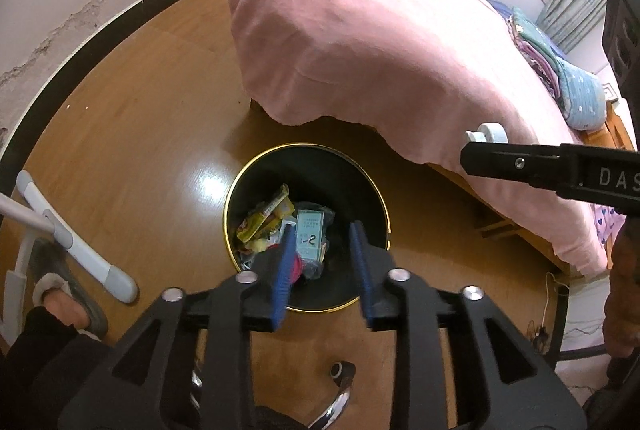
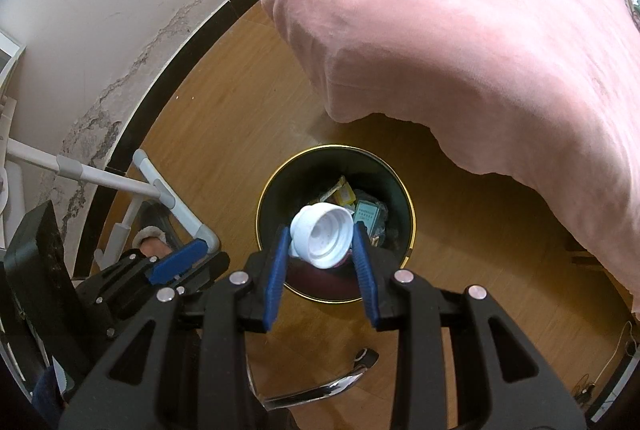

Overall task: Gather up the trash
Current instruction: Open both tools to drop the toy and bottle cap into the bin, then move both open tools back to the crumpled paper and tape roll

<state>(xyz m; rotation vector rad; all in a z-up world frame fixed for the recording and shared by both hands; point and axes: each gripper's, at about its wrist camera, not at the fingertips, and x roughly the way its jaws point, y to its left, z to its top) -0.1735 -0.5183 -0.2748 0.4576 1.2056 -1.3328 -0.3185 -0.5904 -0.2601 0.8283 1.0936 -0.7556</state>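
A black bin with a gold rim (image 1: 306,146) stands on the wooden floor by the bed, holding yellow wrappers (image 1: 264,218) and a pale green box (image 1: 310,234). My left gripper (image 1: 322,234) hangs over the bin's mouth, open, with nothing between its blue pads. My right gripper (image 2: 322,234) is shut on a white plastic cap (image 2: 322,236), held above the same bin (image 2: 336,147). In the left wrist view the right gripper (image 1: 480,143) reaches in from the right with the cap (image 1: 488,133) at its tip.
A bed under a pink blanket (image 1: 380,41) overhangs the floor right behind the bin. A white stand's legs (image 1: 80,242) and a person's slippered foot (image 1: 60,290) are at the left. A chrome chair leg (image 1: 340,390) lies near me. Cables (image 1: 552,294) trail at the right.
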